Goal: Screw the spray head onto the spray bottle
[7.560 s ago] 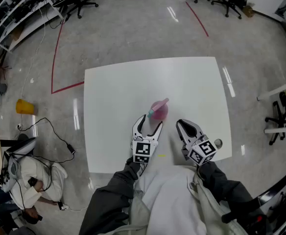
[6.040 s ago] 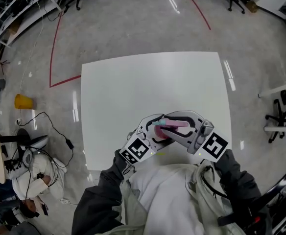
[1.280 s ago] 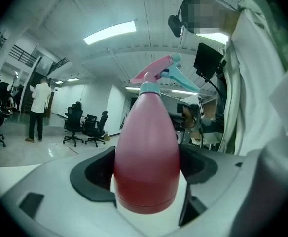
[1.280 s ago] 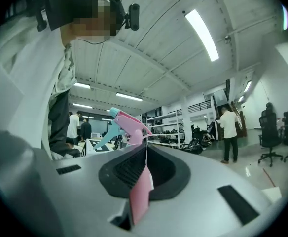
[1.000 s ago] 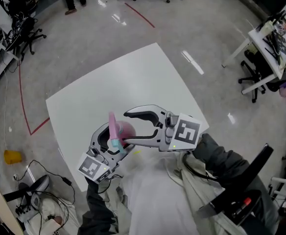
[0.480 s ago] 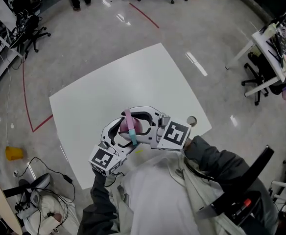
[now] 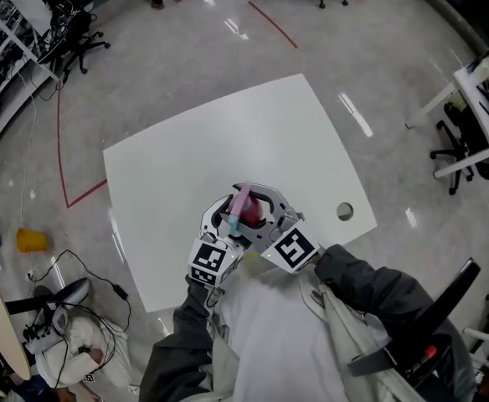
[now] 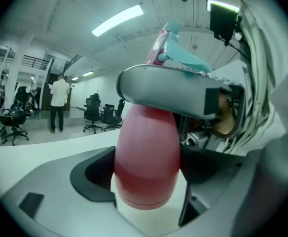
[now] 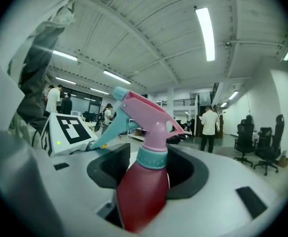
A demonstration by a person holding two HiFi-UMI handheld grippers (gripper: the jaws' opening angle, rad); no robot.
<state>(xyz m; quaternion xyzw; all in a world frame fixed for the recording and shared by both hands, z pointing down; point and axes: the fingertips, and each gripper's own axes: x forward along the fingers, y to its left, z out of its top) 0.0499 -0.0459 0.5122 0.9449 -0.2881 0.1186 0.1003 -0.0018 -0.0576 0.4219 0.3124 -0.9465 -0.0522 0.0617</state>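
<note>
Over worktop [image 7: 186, 166] | left tool [image 8: 146, 179]: clamped on spray bottle [image 9: 143, 196] | right tool [image 7: 259, 206]: just closing round collar [image 9: 152, 158] | risk: skewed bite could cross-thread spray head [image 9: 144, 107]

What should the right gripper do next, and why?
Probably finish closing on the collar, then twist. The left gripper clamps the bottle, and the head already sits on it. The right gripper has just been closing its jaws with the collar between them, seemingly short of a firm pinch.

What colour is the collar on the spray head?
Teal collar; shows best in the right gripper view.
</note>
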